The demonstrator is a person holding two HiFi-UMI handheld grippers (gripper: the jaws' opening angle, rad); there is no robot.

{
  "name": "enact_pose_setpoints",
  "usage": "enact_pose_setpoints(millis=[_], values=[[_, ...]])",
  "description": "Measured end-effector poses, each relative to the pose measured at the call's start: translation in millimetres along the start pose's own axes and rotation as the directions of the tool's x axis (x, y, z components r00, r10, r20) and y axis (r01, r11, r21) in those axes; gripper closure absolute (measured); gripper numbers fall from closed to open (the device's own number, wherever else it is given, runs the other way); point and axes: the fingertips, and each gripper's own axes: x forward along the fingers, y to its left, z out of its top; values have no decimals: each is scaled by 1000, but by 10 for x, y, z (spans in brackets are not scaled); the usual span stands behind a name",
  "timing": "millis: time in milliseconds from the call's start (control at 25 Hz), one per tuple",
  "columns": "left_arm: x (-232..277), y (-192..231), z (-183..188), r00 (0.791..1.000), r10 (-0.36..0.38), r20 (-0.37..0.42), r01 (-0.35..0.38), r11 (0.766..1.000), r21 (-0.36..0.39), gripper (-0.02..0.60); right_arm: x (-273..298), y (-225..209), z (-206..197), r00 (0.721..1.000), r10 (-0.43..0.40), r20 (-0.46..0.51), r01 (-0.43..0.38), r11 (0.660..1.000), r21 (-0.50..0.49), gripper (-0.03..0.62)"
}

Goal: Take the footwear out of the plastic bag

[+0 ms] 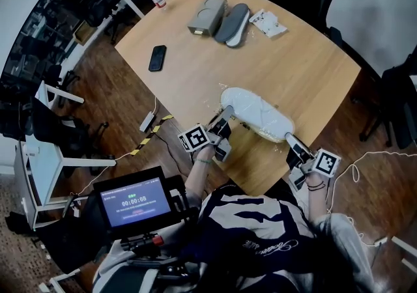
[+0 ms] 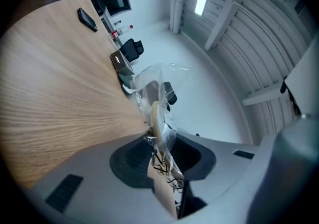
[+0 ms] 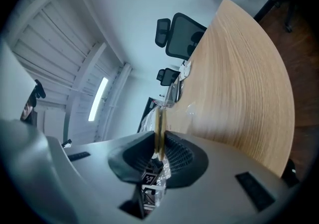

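The task looks to be at an early stage: the footwear, a flat white pair that seems to be thin slippers, is still inside the plastic bag. Nothing of it has been drawn clear yet. The packet lies at the near edge of the wooden worktop, right of centre, stretched between the two tools. The left tool has its jaws closed on crinkled clear film at the packet's left end. In the left gripper view a pale edge of the footwear shows just beyond the pads. The right tool is clamped at the packet's right end. The right gripper view shows two thin, pale tan edges of the footwear pinched between its pads, with crumpled film behind them. What is left, by my judgement, is to pull the pair out of the film and set it down. The bag is thin, glossy and wrinkled, so it will likely slip and stretch. At the far side lie a grey pair of slippers and a black phone.
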Motion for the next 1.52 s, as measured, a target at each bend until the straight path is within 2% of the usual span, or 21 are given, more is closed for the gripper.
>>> enact_pose_setpoints(millis=[80, 160, 240, 360, 520, 600, 680, 840, 920, 1040, 1120, 1240, 1360, 1440, 1520], values=[[-16, 43, 112, 997, 20, 74, -21, 1000, 9, 492, -27, -16, 28, 1000, 2, 5, -2, 1000, 19, 538], [-80, 111, 285, 978, 55, 200, -53, 998, -18, 492, -80, -24, 43, 1000, -3, 6, 3, 999, 33, 539], [-120, 159, 386, 961, 79, 264, -71, 997, -38, 494, -168, -31, 40, 1000, -14, 3, 14, 1000, 22, 540], [-77, 169, 369, 971, 116, 211, -127, 991, 41, 495, -318, -40, 46, 999, -29, 14, 28, 1000, 12, 540], [-36, 166, 356, 972, 168, 164, -196, 966, 170, 524, -507, -52, 59, 997, -75, 24, 75, 997, 3, 540], [-43, 225, 333, 967, 210, 145, -239, 945, 225, 535, -576, -41, 72, 995, -100, 30, 100, 995, -14, 540], [-81, 324, 312, 951, 274, 141, -304, 911, 280, 538, -636, -30, 83, 991, -133, 36, 134, 990, -35, 542], [-228, 491, 330, 898, 400, 182, -439, 836, 329, 554, -787, -45, 122, 974, -221, 47, 224, 971, -85, 542], [-338, 586, 366, 861, 457, 225, -508, 801, 316, 558, -865, -21, 184, 967, -246, 72, 252, 963, -96, 542], [-505, 690, 430, 797, 528, 294, -598, 759, 257, 565, -987, 73, 321, 957, -258, 136, 272, 957, -102, 543], [-560, 713, 446, 771, 553, 316, -629, 739, 240, 568, -1050, 181, 439, 953, -241, 185, 264, 958, -115, 543], [-571, 723, 420, 752, 569, 332, -649, 726, 227, 569, -1050, 399, 607, 950, -191, 245, 233, 960, -154, 543], [-554, 754, 299, 730, 596, 335, -669, 724, 168, 570, -908, 665, 721, 953, -110, 283, 164, 971, -176, 543], [-502, 745, 192, 723, 608, 328, -673, 727, 135, 571, -748, 788, 730, 953, -44, 300, 89, 987, -137, 543], [-411, 729, 83, 731, 605, 316, -662, 740, 115, 572, -551, 793, 665, 951, 0, 309, 19, 998, -57, 543]])
